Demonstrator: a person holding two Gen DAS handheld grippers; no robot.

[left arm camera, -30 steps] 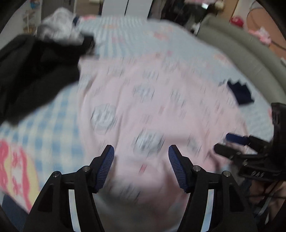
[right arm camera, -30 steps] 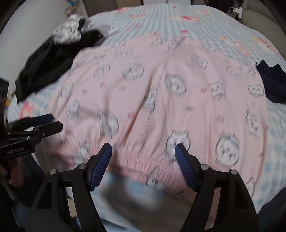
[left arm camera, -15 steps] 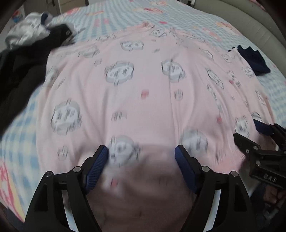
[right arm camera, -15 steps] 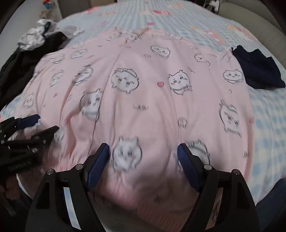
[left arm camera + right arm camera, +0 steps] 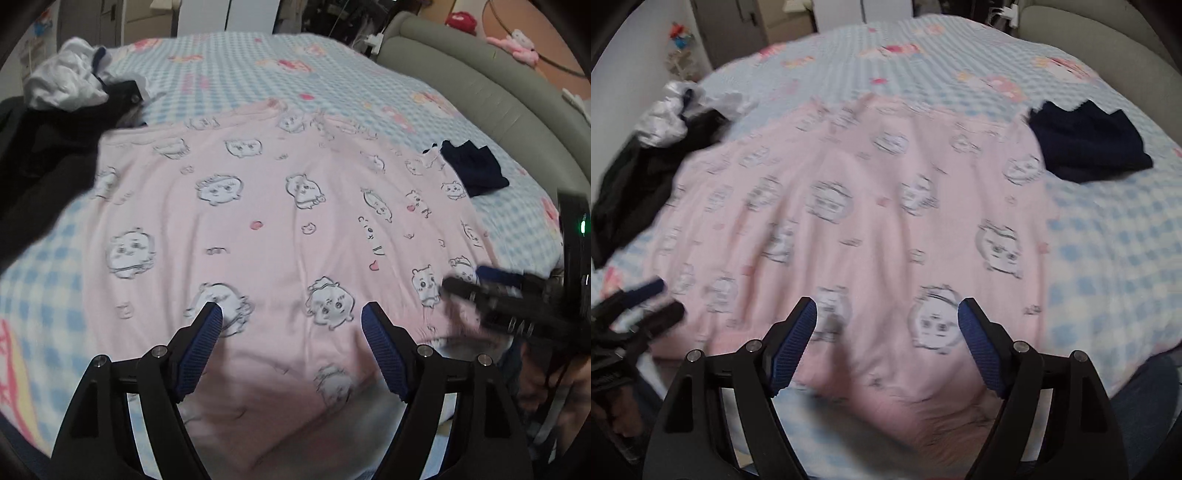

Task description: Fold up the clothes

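Item: pink garment [image 5: 280,229], printed with cartoon faces, lay spread flat across the middle of both frames on the checked bedsheet [image 5: 258,62]. Near hem hung toward the lower edge of each frame; the elastic band seemed bunched at the lower centre of the right wrist view, though blur made that uncertain.

Left gripper [image 5: 291,325]: jaws wide apart, holding nothing, hovering over the near hem at lower centre.

Right gripper [image 5: 886,317]: jaws likewise apart and empty, lower centre of its own view; seen blurred at the right edge of the left wrist view.

Other cloth: navy piece [image 5: 1086,147] at upper right, touching or overlapping the garment's far corner. Black clothing [image 5: 40,162] at the left edge, meeting the garment's upper-left corner, with a white bundle [image 5: 62,81] above it.

Risks, as judged:
- A fold carried toward the top of the frame could drag the navy piece or the black clothing along, since both sat at the far corners.
- Gripping only the top layer at the hem would let the layers split and skew the fold.
- Uneven grips by the two grippers would pull the soft fabric into diagonal creases.
- The sheet might get pinched with the hem.
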